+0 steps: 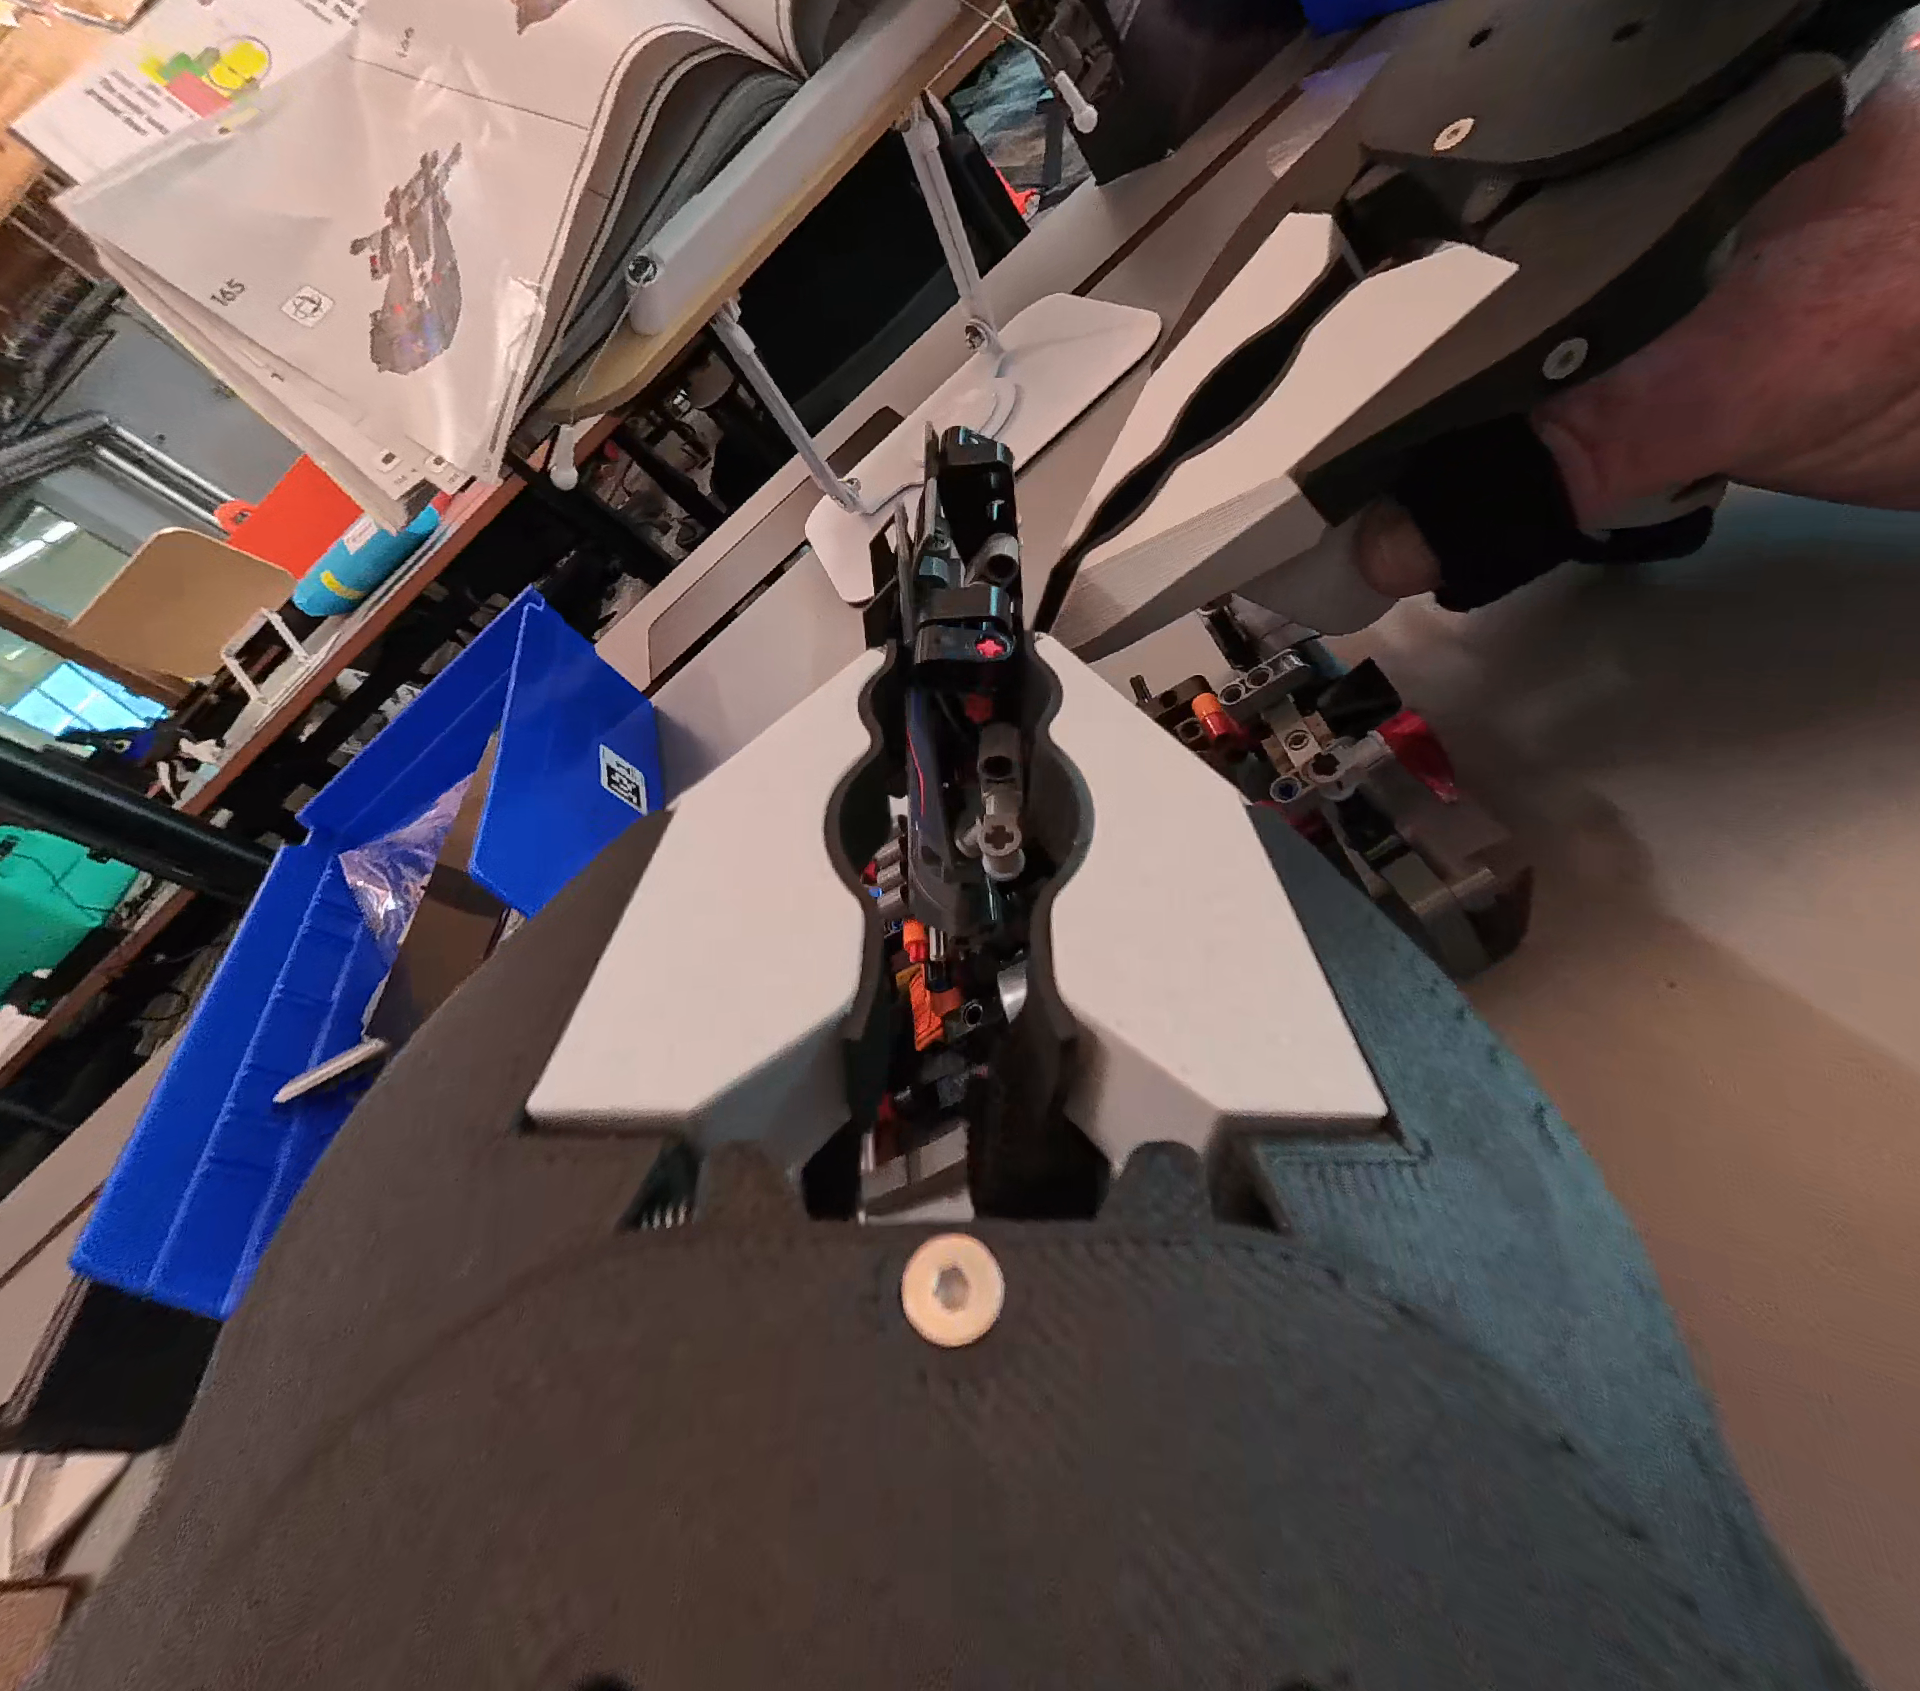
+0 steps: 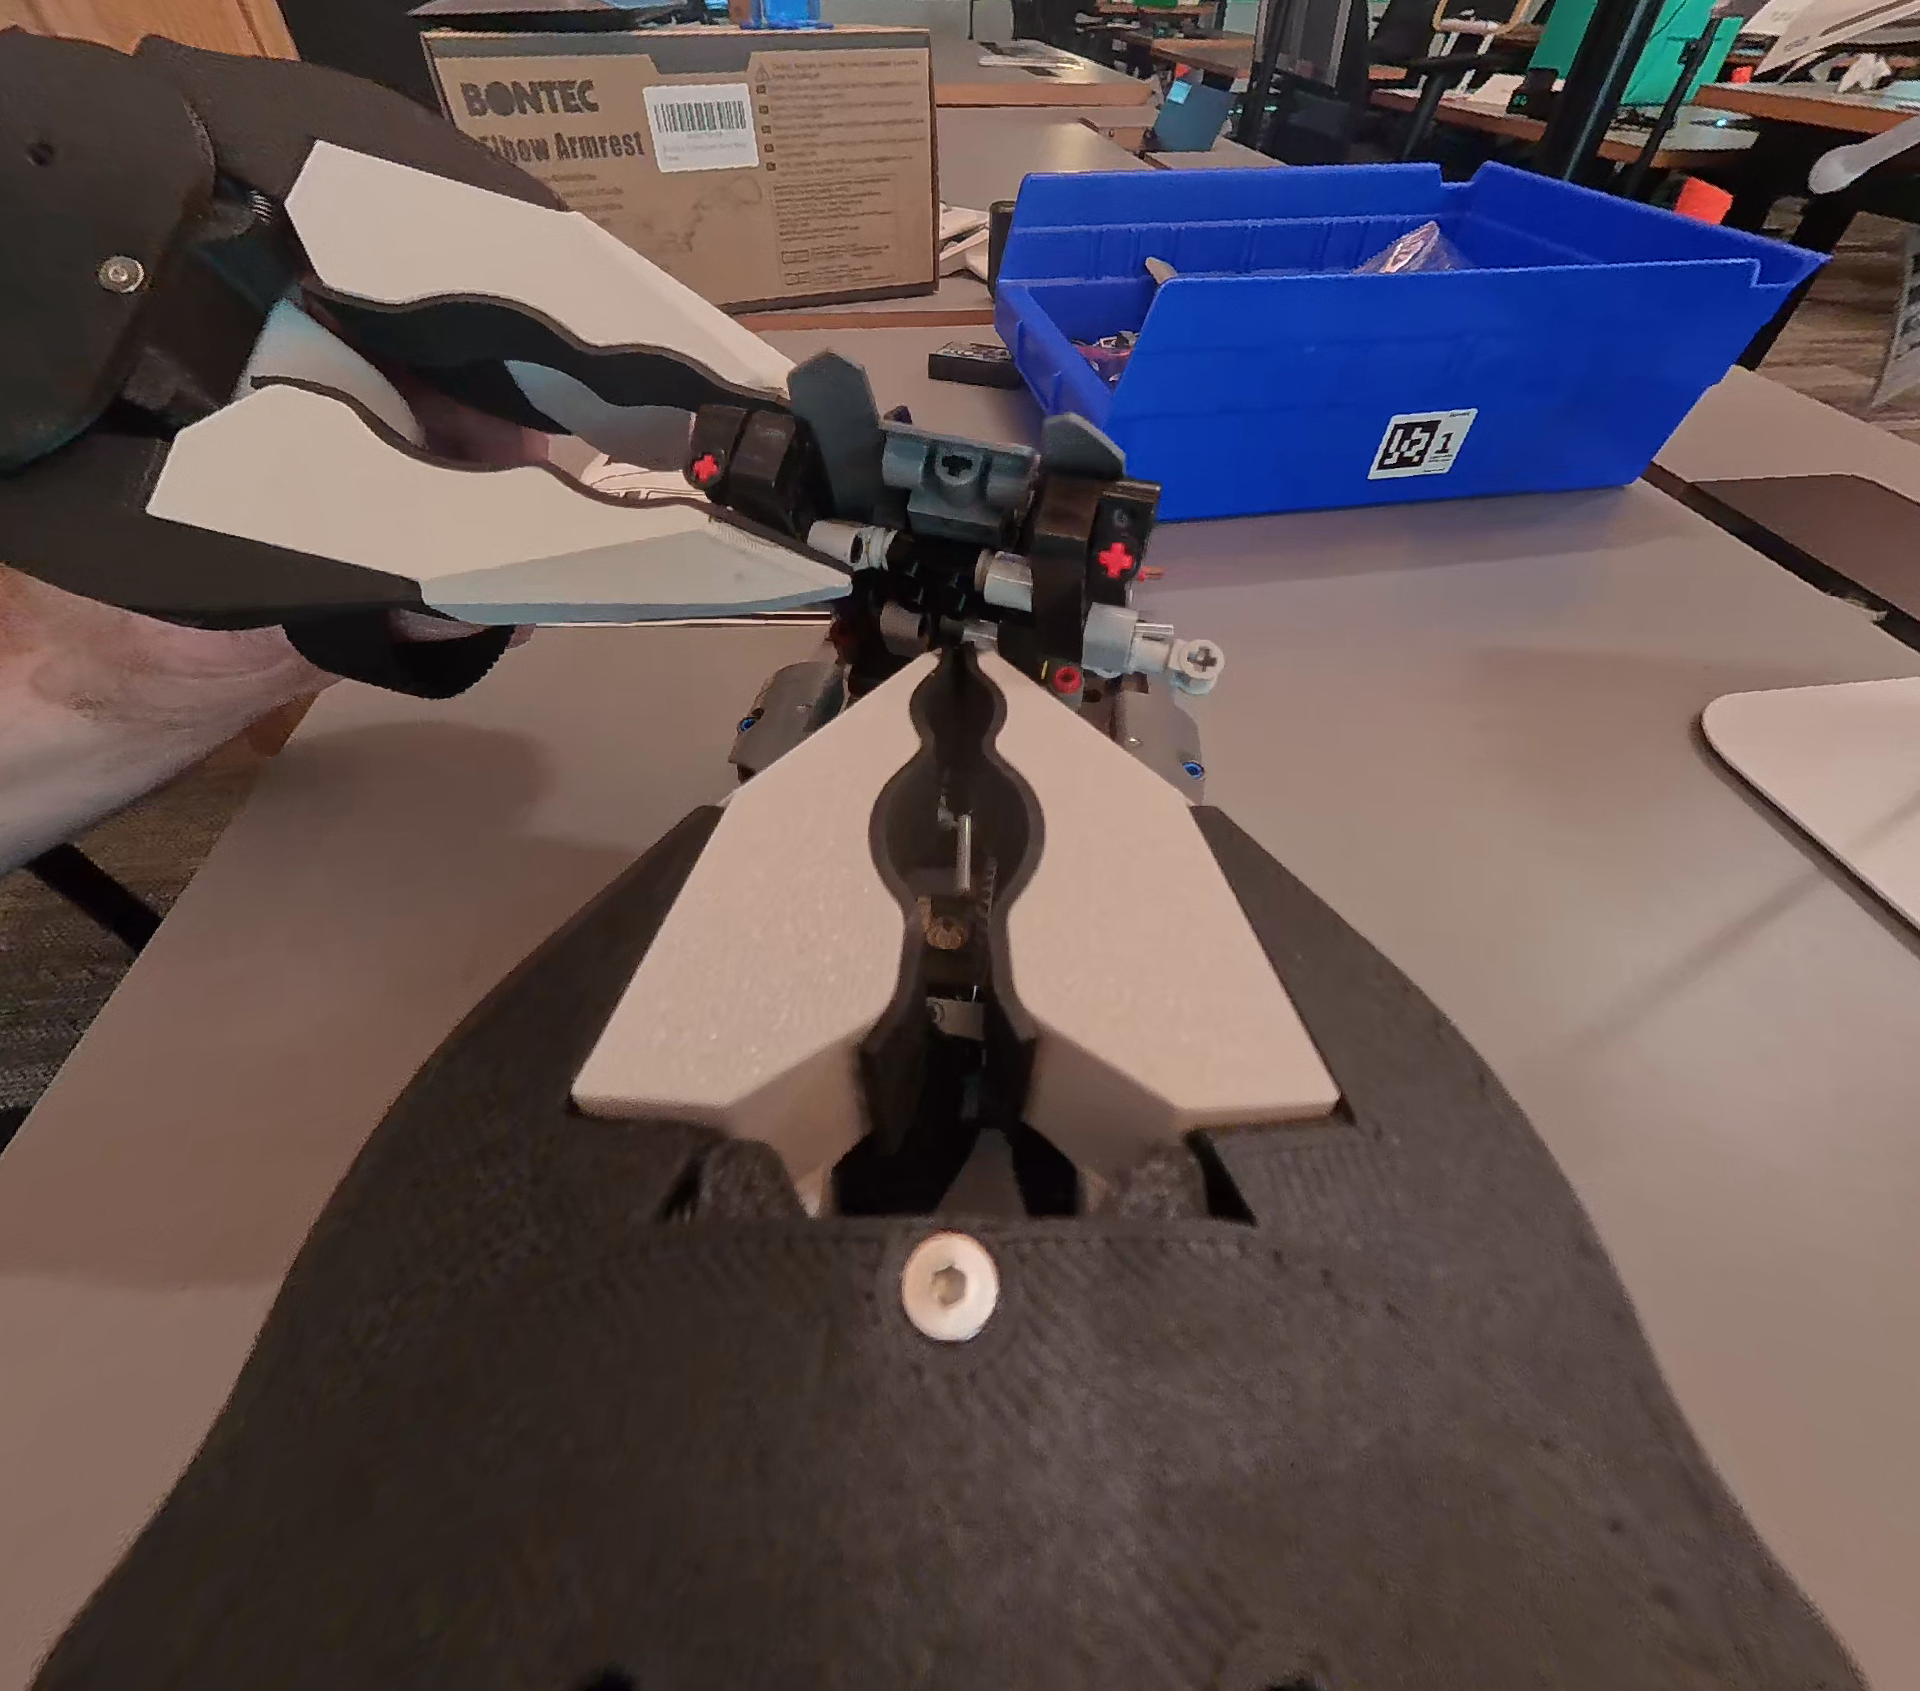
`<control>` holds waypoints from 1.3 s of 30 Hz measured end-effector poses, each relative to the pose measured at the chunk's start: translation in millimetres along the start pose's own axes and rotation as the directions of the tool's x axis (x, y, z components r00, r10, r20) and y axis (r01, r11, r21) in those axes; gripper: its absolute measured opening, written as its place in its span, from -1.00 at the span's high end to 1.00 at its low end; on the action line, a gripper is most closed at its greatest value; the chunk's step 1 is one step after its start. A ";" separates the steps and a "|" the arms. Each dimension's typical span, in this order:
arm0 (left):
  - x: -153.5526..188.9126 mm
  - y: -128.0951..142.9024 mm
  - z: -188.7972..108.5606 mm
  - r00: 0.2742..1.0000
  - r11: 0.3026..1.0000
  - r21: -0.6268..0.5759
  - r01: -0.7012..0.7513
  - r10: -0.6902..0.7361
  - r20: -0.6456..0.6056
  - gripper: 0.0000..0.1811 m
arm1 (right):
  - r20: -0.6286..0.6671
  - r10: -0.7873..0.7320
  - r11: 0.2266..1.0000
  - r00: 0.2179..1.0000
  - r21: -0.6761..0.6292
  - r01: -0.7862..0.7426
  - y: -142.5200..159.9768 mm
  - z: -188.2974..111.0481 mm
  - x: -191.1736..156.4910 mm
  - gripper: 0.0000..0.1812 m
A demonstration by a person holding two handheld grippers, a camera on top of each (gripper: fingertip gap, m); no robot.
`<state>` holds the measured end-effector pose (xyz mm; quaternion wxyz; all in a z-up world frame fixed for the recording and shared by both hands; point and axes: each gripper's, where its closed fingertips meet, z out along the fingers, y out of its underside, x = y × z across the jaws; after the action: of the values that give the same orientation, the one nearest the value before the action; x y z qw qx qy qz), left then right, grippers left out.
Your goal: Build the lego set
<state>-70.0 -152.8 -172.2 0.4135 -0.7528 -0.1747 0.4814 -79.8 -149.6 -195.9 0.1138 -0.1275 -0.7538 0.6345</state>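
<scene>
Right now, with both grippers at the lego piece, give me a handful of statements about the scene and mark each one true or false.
1. The left gripper is shut on the black lego assembly. True.
2. The blue bin stands on the grey table and bears a square code sticker. True.
3. The instruction booklet lies closed flat on the table. False: it is open, propped on a white stand.
4. The right gripper is wide open, far from the assembly. False: its jaws are nearly closed with the tips at the assembly.
5. A cardboard box sits behind the assembly. True.
</scene>
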 end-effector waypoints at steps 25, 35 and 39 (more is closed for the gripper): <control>5.4 5.0 -39.1 0.947 0.967 -0.021 0.256 -0.255 -0.196 0.77 | 0.092 -0.275 0.961 0.957 0.007 0.275 -21.2 -41.3 -42.3 0.80; 14.9 12.0 -105.7 0.862 0.944 0.047 0.328 -0.278 -0.425 0.74 | 0.159 -0.257 0.963 0.953 -0.039 0.266 -15.9 -46.7 -105.6 0.75; 13.4 18.8 -116.4 0.874 0.944 0.066 0.322 -0.270 -0.404 0.74 | 0.064 -0.282 0.954 0.957 -0.085 0.287 -11.2 -25.6 -105.8 0.55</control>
<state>35.0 -208.0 -172.1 0.5573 -0.7689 -0.1703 0.2632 27.9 -163.3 -181.6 0.1786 -0.0068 -0.7957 0.5787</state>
